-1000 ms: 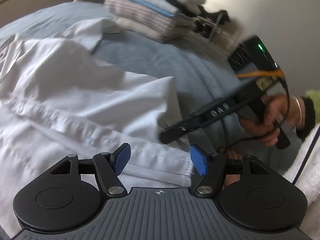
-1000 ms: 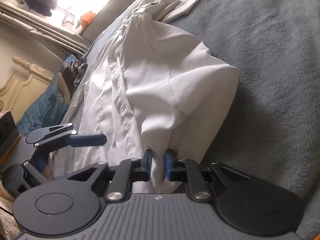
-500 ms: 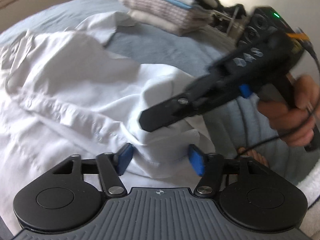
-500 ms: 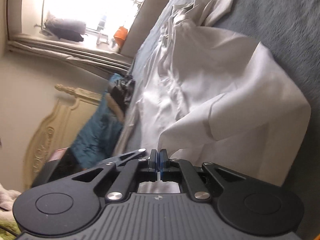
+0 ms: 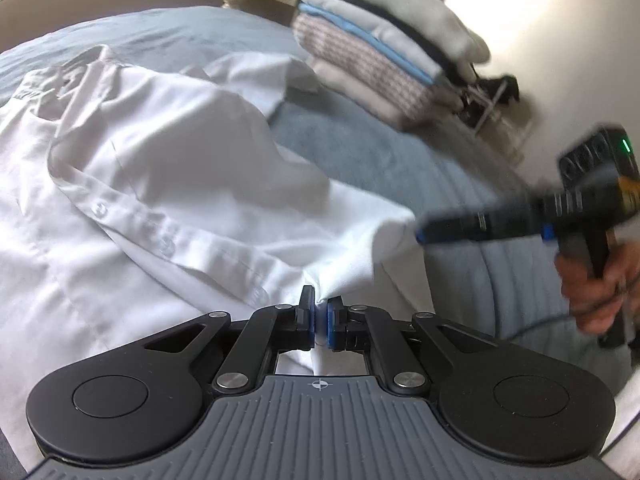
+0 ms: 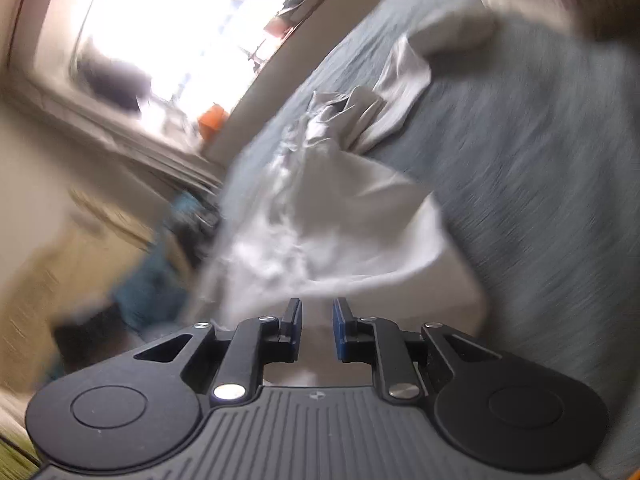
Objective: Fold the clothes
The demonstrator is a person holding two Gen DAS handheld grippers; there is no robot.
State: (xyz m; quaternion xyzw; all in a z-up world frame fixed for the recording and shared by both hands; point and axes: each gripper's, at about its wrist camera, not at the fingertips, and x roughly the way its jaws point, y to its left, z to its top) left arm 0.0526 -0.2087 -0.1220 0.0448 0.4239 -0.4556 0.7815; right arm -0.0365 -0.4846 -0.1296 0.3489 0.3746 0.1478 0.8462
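Observation:
A white button-up shirt [image 5: 168,184] lies spread on the grey-blue bed cover [image 5: 400,160], its right side folded over towards the placket. My left gripper [image 5: 319,309] is shut on a bunched bit of the shirt's near edge. In the left wrist view my right gripper [image 5: 420,234] hovers at the folded edge on the right, held by a hand [image 5: 596,284]. In the blurred right wrist view the right gripper [image 6: 316,322] has its jaws opening, the pads apart and pressing on nothing. The shirt [image 6: 340,236] lies just ahead of and beneath it.
A stack of folded clothes [image 5: 380,56] sits at the far right of the bed, with a wire rack [image 5: 488,100] behind it. The right wrist view shows a bright window [image 6: 180,20], an orange object [image 6: 212,120] on the sill and teal cloth [image 6: 152,280] at the left.
My left gripper has closed on the shirt's near edge. My right gripper, which was shut on the shirt, has opened, let the fabric go and lifted away to the right.

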